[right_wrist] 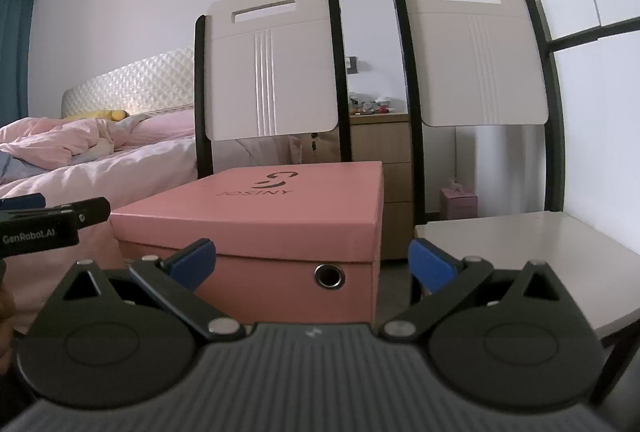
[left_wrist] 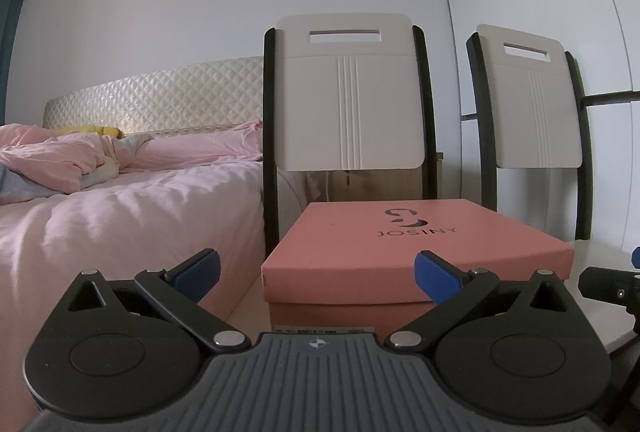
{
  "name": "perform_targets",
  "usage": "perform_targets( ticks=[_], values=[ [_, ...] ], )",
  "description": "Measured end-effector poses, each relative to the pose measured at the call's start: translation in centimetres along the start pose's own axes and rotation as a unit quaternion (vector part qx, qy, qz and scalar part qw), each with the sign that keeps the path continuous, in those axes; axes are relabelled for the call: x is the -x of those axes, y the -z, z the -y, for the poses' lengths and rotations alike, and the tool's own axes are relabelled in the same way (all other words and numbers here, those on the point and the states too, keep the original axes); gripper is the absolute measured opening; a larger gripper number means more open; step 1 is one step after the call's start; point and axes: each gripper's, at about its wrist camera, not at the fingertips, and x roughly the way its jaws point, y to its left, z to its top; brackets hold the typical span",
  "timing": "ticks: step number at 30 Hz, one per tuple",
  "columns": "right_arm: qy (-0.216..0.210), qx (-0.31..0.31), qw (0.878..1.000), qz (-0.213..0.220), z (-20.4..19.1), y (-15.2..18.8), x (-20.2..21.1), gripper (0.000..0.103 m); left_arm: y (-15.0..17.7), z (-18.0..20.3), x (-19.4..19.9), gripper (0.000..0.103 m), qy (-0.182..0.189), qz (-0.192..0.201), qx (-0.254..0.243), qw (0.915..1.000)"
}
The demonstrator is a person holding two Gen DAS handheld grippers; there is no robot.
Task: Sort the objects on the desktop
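Bedroom, pink bed [left_wrist: 120,200] behind | pink lidded cardboard shoebox [left_wrist: 400,252] sits closed ahead, untouched | left claw [left_wrist: 318,272] spread, empty | right claw [right_wrist: 312,264] spread, empty | sorting looks barely started

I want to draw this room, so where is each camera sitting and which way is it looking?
Left wrist view: sits on the left gripper, looking forward over its open blue fingers at the pink box, a white chair and the bed; the right gripper peeks in at the right edge.
Right wrist view: sits on the right gripper, facing the same box from further right, with a white table alongside; the left gripper shows at the left edge.
Both share the box, chairs and bed.
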Motion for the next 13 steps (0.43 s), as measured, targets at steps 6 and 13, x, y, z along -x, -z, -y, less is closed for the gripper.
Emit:
perform_targets(
  ticks=[6,13],
  values=[
    [0.001,-0.001,1.000,0.000,0.09,0.00,0.13,0.103,-0.04,-0.02,0.06,0.103,0.001,0.000,-0.001,1.0000],
    [-0.001,-0.001,1.000,0.000,0.19,0.02,0.08,0.103,-0.04,0.00,0.17,0.103,0.004,0.000,0.001,1.0000]
  ],
)
